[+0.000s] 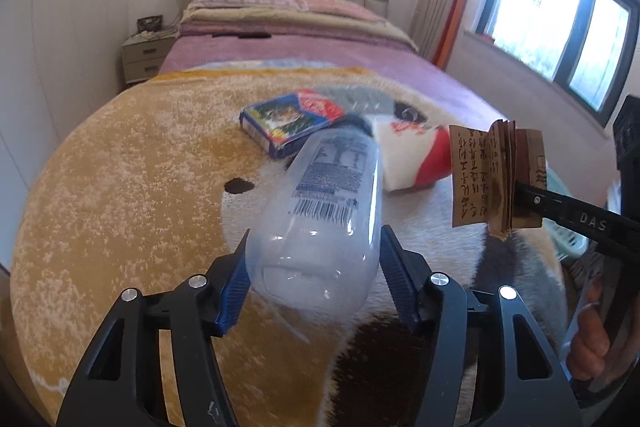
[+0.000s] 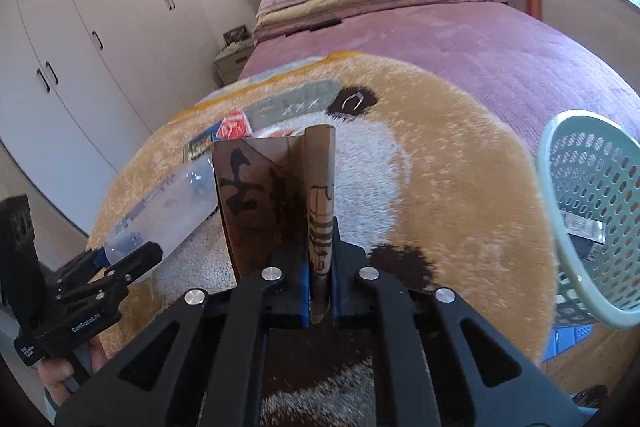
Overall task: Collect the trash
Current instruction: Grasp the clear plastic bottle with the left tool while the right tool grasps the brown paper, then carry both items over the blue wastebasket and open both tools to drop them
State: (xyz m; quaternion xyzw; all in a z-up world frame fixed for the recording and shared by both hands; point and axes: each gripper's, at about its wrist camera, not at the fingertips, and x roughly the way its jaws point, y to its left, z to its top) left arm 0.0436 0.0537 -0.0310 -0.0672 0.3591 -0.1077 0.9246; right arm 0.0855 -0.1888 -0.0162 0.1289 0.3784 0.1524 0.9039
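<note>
My left gripper (image 1: 316, 259) is shut on the base of a clear plastic bottle (image 1: 324, 203) and holds it above the plush blanket; the bottle also shows in the right wrist view (image 2: 160, 215). My right gripper (image 2: 320, 267) is shut on a folded brown paper bag (image 2: 276, 195) with black writing, held upright; it also shows in the left wrist view (image 1: 492, 175). A blue and red box (image 1: 292, 121) and a white and red packet (image 1: 416, 155) lie on the blanket. A pale green perforated basket (image 2: 592, 211) stands at the right, with something inside.
The yellow and white plush blanket (image 1: 120, 167) covers the foot of a bed with a purple cover (image 2: 460, 39) and pillows. White wardrobes (image 2: 80, 27) line the left wall. A nightstand (image 1: 144, 57) stands by the bed. A window (image 1: 560, 23) is at the right.
</note>
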